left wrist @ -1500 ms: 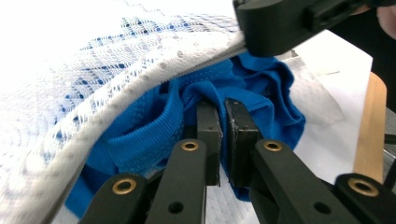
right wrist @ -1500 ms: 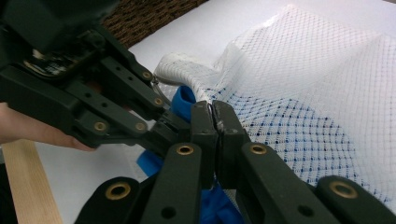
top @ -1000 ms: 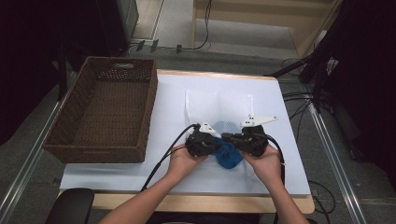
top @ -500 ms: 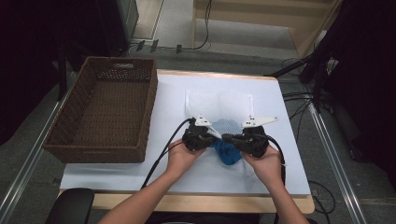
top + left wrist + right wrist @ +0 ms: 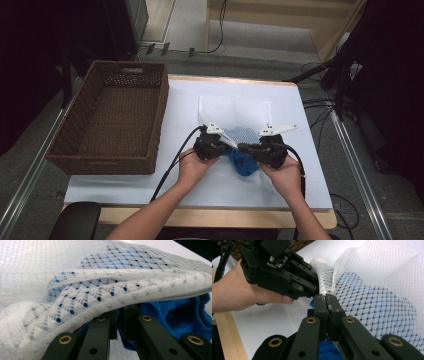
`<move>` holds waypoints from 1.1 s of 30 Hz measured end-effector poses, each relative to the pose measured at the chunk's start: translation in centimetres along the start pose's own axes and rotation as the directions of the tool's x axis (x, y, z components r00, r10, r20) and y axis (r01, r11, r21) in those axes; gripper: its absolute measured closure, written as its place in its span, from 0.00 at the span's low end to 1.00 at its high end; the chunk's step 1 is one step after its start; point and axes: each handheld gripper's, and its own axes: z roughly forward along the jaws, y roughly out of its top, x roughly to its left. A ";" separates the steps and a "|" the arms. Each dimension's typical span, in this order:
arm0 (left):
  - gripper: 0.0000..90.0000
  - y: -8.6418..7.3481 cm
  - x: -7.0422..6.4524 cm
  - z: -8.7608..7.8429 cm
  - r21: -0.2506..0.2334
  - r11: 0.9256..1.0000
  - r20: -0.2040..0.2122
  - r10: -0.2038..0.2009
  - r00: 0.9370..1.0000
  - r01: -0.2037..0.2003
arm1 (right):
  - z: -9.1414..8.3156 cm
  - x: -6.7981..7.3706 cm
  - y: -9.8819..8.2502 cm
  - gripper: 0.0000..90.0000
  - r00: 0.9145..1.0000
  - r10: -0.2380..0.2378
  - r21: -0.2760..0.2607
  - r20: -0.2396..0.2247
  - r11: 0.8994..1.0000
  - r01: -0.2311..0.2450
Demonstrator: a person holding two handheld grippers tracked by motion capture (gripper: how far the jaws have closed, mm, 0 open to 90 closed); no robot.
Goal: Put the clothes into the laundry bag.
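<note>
No legible brand, label or writing on any surface; the small circuit board on the left gripper's body, seen in the right gripper view, carries nothing readable.

White mesh laundry bag (image 5: 235, 117) lies mid-table on the white table cover (image 5: 310, 165), its near edge lifted by both grippers. Blue garment (image 5: 243, 161) sits at the bag's near opening, partly inside, partly bulging out toward the person.

Left gripper (image 5: 220, 145): the high view shows it against the bag's near left edge. The left gripper view shows its jaws nearly together with a fold of mesh edge (image 5: 105, 297) draped over the tips and blue cloth (image 5: 180, 315) just right of them; whether mesh, cloth or both are pinched cannot be told.

Right gripper (image 5: 327, 301): jaws pressed tight, a thin strip of mesh edge caught between the tips. The high view gives it just right of the left gripper, the two almost touching over the garment.

The right gripper view shows the blue colour through the mesh weave (image 5: 372, 300), the person's left hand (image 5: 239, 292) wrapped round the other gripper, and the wooden table edge (image 5: 227, 335). The high view alone gives the layout: brown wicker basket (image 5: 112, 117) on the table's left, well apart from the bag.
</note>
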 end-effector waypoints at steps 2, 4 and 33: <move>0.94 -0.1 0.4 0.4 0.039 0.999 0.009 -0.007 1.000 0.007 | 0.1 0.0 0.0 1.00 1.000 -0.001 0.007 0.002 1.000 0.001; 0.93 -0.1 0.4 0.3 0.039 0.999 0.019 -0.008 1.000 0.007 | 0.2 0.0 0.0 1.00 1.000 -0.001 0.007 0.000 1.000 0.001; 0.43 -1.1 -1.9 -6.9 0.029 0.997 0.154 0.066 0.986 -0.071 | 0.0 -0.2 0.0 1.00 1.000 -0.001 0.004 0.009 1.000 0.001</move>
